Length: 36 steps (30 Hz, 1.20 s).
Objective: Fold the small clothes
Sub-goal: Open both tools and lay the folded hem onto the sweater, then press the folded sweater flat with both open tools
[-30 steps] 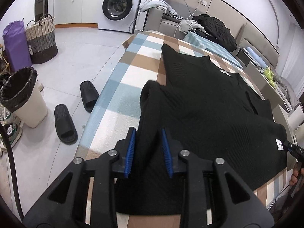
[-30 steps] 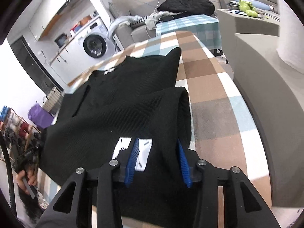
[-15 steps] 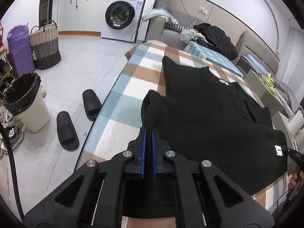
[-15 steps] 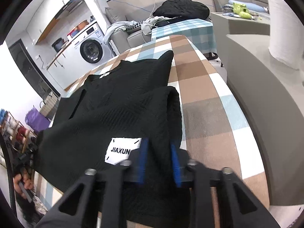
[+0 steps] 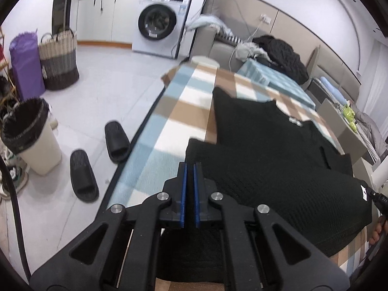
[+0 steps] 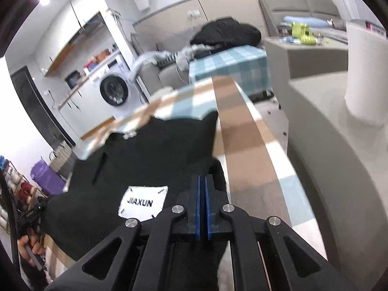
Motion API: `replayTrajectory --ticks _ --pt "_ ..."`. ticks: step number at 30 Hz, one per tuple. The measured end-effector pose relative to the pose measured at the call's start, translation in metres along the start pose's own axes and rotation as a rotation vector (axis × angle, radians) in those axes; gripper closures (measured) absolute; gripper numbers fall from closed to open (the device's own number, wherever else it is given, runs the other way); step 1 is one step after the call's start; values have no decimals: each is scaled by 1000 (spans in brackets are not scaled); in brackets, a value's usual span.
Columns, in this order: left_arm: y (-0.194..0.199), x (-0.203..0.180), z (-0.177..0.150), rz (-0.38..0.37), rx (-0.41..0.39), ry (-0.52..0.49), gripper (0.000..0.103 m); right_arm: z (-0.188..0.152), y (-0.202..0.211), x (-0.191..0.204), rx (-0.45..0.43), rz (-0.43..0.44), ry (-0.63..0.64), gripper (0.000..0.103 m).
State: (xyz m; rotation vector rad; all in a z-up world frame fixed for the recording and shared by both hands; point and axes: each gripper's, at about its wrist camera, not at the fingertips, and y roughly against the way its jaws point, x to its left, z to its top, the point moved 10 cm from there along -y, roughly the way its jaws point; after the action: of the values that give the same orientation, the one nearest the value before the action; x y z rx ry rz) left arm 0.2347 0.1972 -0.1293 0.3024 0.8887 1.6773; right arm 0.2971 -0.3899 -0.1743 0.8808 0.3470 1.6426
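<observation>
Left gripper [image 5: 189, 169]: blue pads drawn almost together, clenched on the near left corner of the black knit garment [image 5: 278, 169]; the cloth between the pads is dark and hard to separate from the black fingers.
Right gripper [image 6: 202, 181]: pads likewise pressed nearly together, pinching the near right corner of the same garment [image 6: 150, 165]; the cloth under its frame is hidden.
Garment position: spread on the checked table cover [image 5: 184, 111], near hem towards the cameras, collar end further away; a fold ridge crosses it just ahead of both grippers.
White label [image 6: 143, 201]: sewn near the right corner, reads JIAXUN; in the left view it shows only as a sliver at the garment's far right edge.
Neck tag [image 5: 294, 120]: small, pale, lettering too small to read.
Blur: the far table edge and the room behind are smeared in the right view.
Hands: a hand [image 6: 29, 247] grips a handle at the lower left rim of the right view, mostly cut off.
Floor, left side: two black slippers [image 5: 97, 162], a lined bin [image 5: 29, 135], a woven basket [image 5: 59, 60].
Background: washing machine [image 5: 158, 21]; a dark heap of clothing [image 5: 281, 55] beyond the table.
</observation>
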Motion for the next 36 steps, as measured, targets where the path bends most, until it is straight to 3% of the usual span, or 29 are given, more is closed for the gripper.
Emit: replayTrajectory --ticks 2,4,7,9,14,17,18,22,26,28,30,36 --pt "-3 2 -7 1 16 6 100 -9 -7 -4 48 -3 -14 96" --pt "-3 4 -14 0 35 8 90 -18 -7 -8 81 10 -33 91" --pt "-1 11 -22 0 42 26 76 -35 0 -10 115 57 -57 77" --pt "3 14 -28 -18 52 45 72 -47 7 -10 135 86 -62 72" --pt "7 16 -36 -21 47 30 72 -62 13 -9 136 79 -38 71" --pt "9 9 -36 -51 47 17 85 -60 15 0 122 62 18 81" --pt "10 8 -36 -49 43 11 86 -58 17 5 109 48 58 87" --pt "8 7 -37 -42 55 11 86 -56 10 6 129 -7 96 88" --pt "5 9 -42 -27 83 23 75 -57 10 -3 153 35 17 76" --pt "6 9 -45 -33 94 33 64 -58 14 -2 154 59 7 72" --pt "6 9 -48 -34 100 39 62 -61 19 -1 155 73 -3 62" --pt "13 7 -54 -38 91 31 62 -69 36 -6 145 81 -42 61"
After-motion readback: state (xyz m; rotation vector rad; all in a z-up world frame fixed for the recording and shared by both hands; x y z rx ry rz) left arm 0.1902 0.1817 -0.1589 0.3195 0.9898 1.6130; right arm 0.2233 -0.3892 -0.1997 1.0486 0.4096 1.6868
